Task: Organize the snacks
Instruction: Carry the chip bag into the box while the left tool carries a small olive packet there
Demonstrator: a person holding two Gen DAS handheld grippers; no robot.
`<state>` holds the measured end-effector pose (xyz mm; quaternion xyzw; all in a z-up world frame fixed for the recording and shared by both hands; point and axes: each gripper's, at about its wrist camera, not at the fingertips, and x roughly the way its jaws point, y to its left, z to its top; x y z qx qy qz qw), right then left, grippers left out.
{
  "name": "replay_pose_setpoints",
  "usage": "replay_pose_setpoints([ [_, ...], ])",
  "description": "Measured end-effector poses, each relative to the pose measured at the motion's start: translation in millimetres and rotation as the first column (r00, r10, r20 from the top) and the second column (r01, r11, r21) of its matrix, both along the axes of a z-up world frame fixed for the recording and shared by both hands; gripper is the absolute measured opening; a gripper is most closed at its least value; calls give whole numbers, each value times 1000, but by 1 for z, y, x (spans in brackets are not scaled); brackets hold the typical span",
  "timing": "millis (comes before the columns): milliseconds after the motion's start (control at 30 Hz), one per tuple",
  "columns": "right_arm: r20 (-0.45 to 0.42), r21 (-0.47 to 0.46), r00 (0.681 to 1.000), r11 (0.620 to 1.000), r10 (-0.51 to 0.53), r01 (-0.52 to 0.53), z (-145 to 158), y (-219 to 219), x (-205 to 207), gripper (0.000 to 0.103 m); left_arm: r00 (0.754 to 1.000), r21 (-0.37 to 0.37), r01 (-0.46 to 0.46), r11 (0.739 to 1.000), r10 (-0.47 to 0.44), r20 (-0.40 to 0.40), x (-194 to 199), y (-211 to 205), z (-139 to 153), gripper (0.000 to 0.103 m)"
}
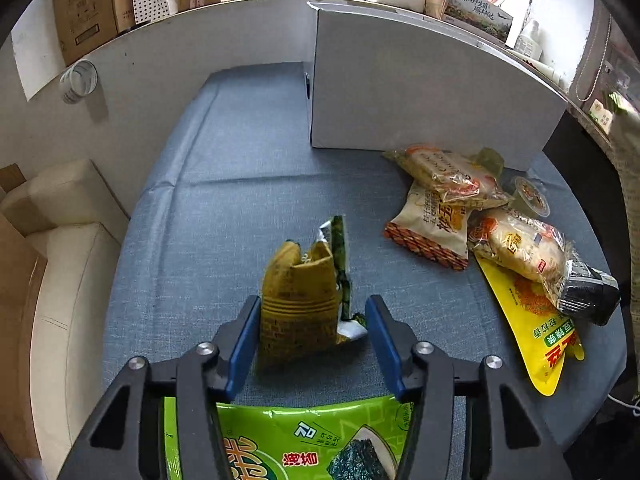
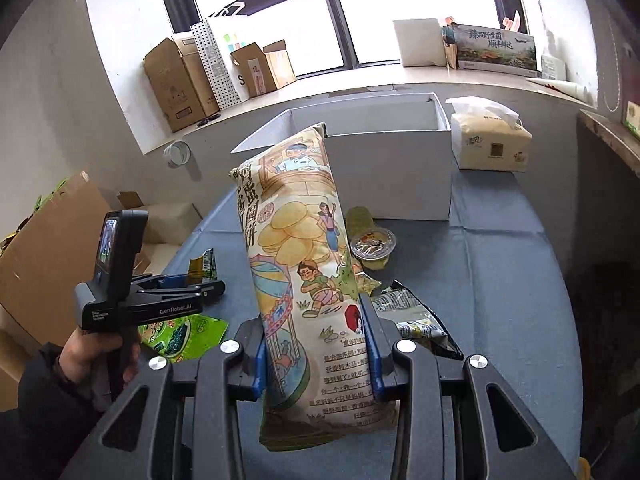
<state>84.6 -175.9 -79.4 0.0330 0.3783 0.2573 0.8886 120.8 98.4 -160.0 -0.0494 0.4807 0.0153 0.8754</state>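
Note:
My left gripper (image 1: 312,316) is open around a small yellow-green snack packet (image 1: 300,300) that stands on the blue table cloth (image 1: 224,208); only the left pad touches it. A green seaweed bag (image 1: 304,440) lies under the gripper. My right gripper (image 2: 316,340) is shut on a tall egg-biscuit bag (image 2: 298,264) and holds it upright above the table, in front of the open white box (image 2: 384,152). The left gripper also shows in the right wrist view (image 2: 192,280).
A pile of snack packets (image 1: 492,224) and a yellow bag (image 1: 536,340) lie at the right, by the white box (image 1: 420,92). A jelly cup (image 2: 372,246), dark packet (image 2: 416,320) and tissue pack (image 2: 490,140) sit near the box. Cardboard boxes (image 2: 176,80) line the sill.

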Motion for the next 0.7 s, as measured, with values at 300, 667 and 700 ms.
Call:
replay_pose_setpoints([
  [300,-17,15,1000,1000,24,-24,-8,7,1,40,995,2,1,1000,-1,96,-24,0,34,43],
  [667,3,66,1000,998,-19,19,13,-6,22,40,964,-12,77,997,-71,255,-20,-20,119,43],
  [700,14,67,1000,997,-27,26,19,-7,28,40,961,-10,82,997,-76,264,-15,-23,127,43],
])
